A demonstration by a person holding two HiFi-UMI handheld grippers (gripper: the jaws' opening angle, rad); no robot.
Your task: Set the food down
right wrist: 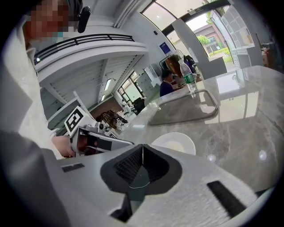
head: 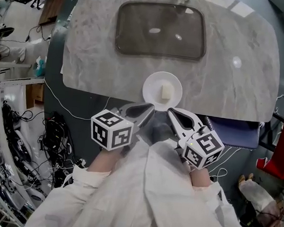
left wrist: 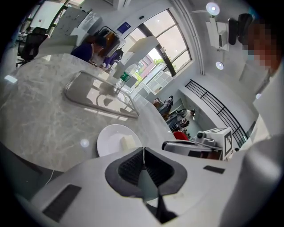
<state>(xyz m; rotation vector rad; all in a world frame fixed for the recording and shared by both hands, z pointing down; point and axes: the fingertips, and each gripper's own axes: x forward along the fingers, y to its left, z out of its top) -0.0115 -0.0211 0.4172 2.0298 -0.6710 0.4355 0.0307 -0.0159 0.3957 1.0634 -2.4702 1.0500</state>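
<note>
Marbled grey tabletop (head: 232, 83) bears round white plate (head: 151, 88) with pale block (head: 166, 92).

A small pale-yellow block of food (head: 166, 92) lies flat near the middle of a round white plate (head: 152, 86), which sits on the grey marble table (head: 242, 89) near its front edge.

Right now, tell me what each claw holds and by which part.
Nothing. The left claw and right claw are both shut and empty; the food lies on the plate.
</note>
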